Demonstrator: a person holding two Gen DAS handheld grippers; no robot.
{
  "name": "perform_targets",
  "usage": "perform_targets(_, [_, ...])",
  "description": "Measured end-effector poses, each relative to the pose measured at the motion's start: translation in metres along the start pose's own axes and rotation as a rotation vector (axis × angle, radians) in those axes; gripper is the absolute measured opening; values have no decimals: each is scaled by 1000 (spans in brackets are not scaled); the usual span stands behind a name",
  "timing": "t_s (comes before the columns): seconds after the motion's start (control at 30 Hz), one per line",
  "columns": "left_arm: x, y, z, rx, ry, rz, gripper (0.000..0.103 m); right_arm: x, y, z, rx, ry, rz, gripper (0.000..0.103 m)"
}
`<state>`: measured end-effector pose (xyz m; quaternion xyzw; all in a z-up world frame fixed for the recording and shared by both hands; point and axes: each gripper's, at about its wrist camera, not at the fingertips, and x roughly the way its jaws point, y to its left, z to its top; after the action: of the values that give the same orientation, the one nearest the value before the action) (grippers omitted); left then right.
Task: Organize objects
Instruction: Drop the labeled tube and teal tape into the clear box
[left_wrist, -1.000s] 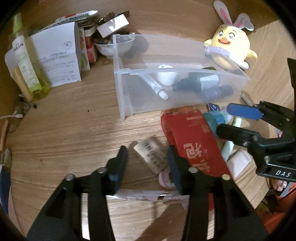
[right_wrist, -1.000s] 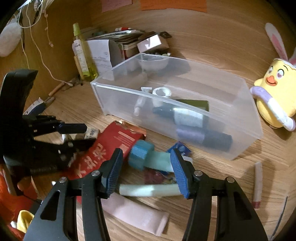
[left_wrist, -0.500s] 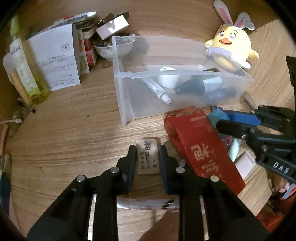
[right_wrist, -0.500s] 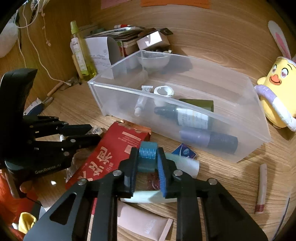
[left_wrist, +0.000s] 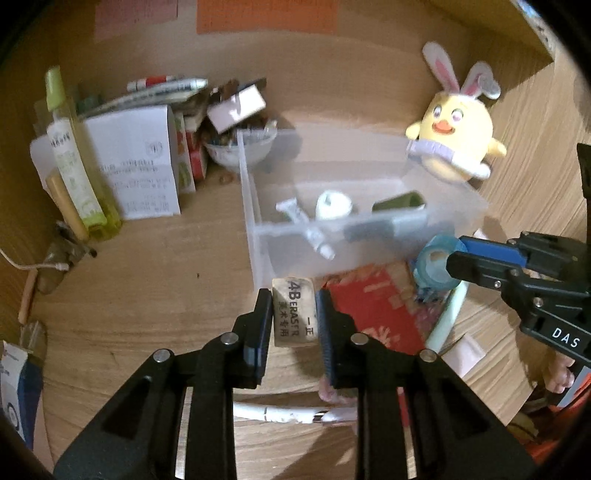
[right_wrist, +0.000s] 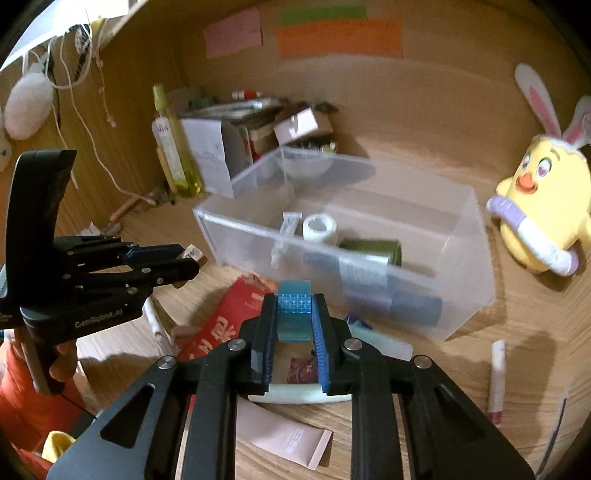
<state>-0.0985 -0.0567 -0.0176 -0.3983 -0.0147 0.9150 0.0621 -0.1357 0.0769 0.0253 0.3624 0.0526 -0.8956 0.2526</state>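
My left gripper (left_wrist: 294, 306) is shut on a beige 4B eraser (left_wrist: 294, 312) and holds it above the desk, near the front left corner of a clear plastic bin (left_wrist: 255, 229). My right gripper (right_wrist: 294, 314) is shut on a blue tape roll (right_wrist: 293, 301), also lifted; it shows in the left wrist view (left_wrist: 436, 264) too. The bin (right_wrist: 461, 306) holds a small tube, a white roll (right_wrist: 319, 227), a green box and dark bottles. A red packet (right_wrist: 229, 325) lies on the desk under both grippers.
A yellow bunny-eared plush (right_wrist: 543, 206) stands right of the bin. A bowl (left_wrist: 240, 149), boxes, papers and a yellow-green bottle (left_wrist: 74, 166) crowd the back left. A pale green tube (right_wrist: 295, 393), a pink tube (right_wrist: 284, 439) and a lip balm (right_wrist: 496, 380) lie on the front desk.
Both grippers closed from open, the left on the eraser and the right on the tape roll, then lifted them off the desk toward the bin.
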Motion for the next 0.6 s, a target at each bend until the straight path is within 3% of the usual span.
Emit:
perform_targets(0.4, [-23,-11,48,-23,-124,-37,24,-33,-26,38,51,-137,-77,17])
perform_targets(0.6, [-14,-10,75,-31,-136,-38,24,-31,-51,61,79,-165,-131,17])
